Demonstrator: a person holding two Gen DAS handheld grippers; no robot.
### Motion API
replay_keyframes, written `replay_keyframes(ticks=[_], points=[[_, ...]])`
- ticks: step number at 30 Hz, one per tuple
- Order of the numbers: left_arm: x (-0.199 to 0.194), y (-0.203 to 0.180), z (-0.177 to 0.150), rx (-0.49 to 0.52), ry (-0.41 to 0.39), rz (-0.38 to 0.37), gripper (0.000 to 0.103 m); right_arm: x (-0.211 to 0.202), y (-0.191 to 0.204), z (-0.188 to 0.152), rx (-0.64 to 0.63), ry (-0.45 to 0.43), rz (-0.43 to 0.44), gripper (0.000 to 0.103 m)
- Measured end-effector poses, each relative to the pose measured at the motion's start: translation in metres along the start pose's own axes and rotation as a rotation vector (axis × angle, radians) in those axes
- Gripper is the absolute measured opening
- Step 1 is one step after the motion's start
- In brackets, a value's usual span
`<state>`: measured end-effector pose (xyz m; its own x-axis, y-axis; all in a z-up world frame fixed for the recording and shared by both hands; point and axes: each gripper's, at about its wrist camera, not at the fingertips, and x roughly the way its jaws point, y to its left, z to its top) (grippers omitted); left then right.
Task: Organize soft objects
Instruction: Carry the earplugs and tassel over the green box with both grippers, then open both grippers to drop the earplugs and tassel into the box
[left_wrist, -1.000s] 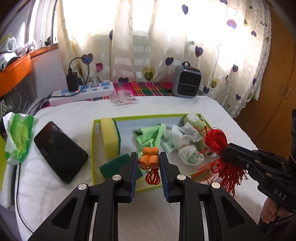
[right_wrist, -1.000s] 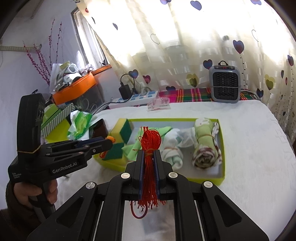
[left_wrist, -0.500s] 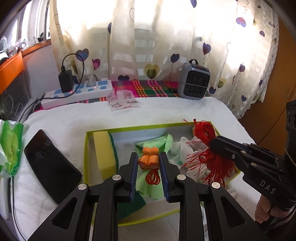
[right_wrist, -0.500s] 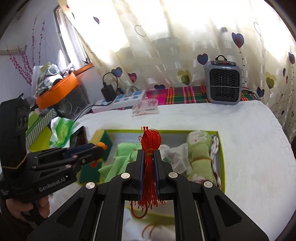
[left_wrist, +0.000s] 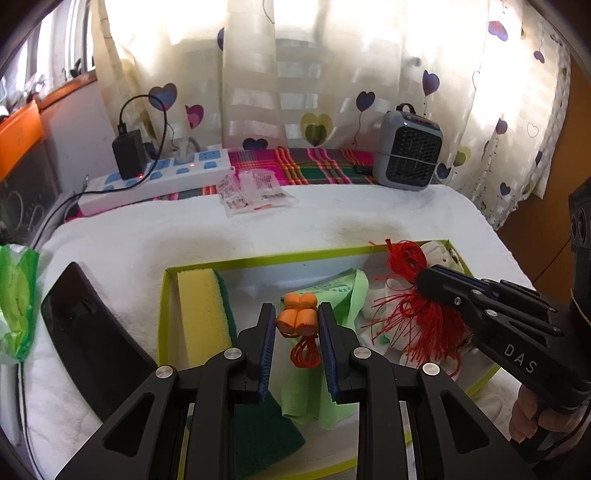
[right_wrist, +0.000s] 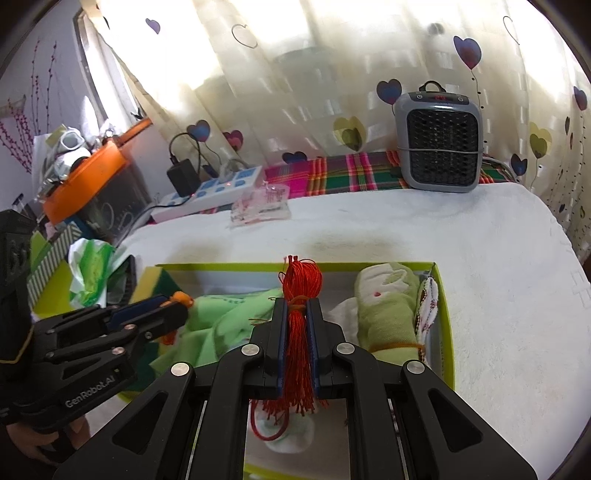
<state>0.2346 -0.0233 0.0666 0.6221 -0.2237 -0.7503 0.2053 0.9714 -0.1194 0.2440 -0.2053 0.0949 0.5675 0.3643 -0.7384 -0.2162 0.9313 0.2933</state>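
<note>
Step in hand, as judged: two small soft pieces carried over the green-rimmed box (left_wrist: 258, 258) for setting down inside. Left tongs (left_wrist: 297, 325) closed on an orange knotted ornament (left_wrist: 298, 318) with a looped red cord hanging below; right tongs (right_wrist: 295, 325) clamped on a red tassel (right_wrist: 300, 288), fringe trailing under the jaws. Best practice: lower each piece to a bare patch of the box floor before letting go, keeping the tassel's loose threads clear of the other tongs. Contents of box: yellow sponge (left_wrist: 201, 310) with green scouring back, spongy and block-shaped; light green cloth (left_wrist: 351, 291), thin, crumpled; rolled towel (right_wrist: 388, 306), plush, tied with a band. Support: white fleecy cover (right_wrist: 480, 240).
</note>
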Motion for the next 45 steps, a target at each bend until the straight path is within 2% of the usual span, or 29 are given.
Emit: replay_keyframes(ticks=[10,20,22,24,30,45], points=[[0.007,-0.004,-0.001,0.016,0.016,-0.003,0.023,0.009,-0.004,0.0,0.007,0.018,-0.033,0.013],[0.012,-0.004,-0.003,0.012,0.026,-0.001,0.034,0.009,-0.004,0.0,0.011,0.018,-0.026,0.017],[0.012,-0.003,-0.003,0.01,0.024,0.001,0.036,0.009,-0.004,-0.001,0.014,0.014,-0.026,0.021],[0.011,-0.003,-0.004,0.008,0.023,0.008,0.041,0.008,-0.003,-0.001,0.017,0.009,-0.022,0.031],[0.006,-0.006,-0.005,0.014,0.016,0.01,0.043,0.002,-0.002,-0.004,0.027,-0.011,-0.027,0.039],[-0.014,-0.009,-0.013,0.019,-0.011,0.029,0.044,-0.013,0.002,-0.011,0.033,-0.037,-0.017,0.046]])
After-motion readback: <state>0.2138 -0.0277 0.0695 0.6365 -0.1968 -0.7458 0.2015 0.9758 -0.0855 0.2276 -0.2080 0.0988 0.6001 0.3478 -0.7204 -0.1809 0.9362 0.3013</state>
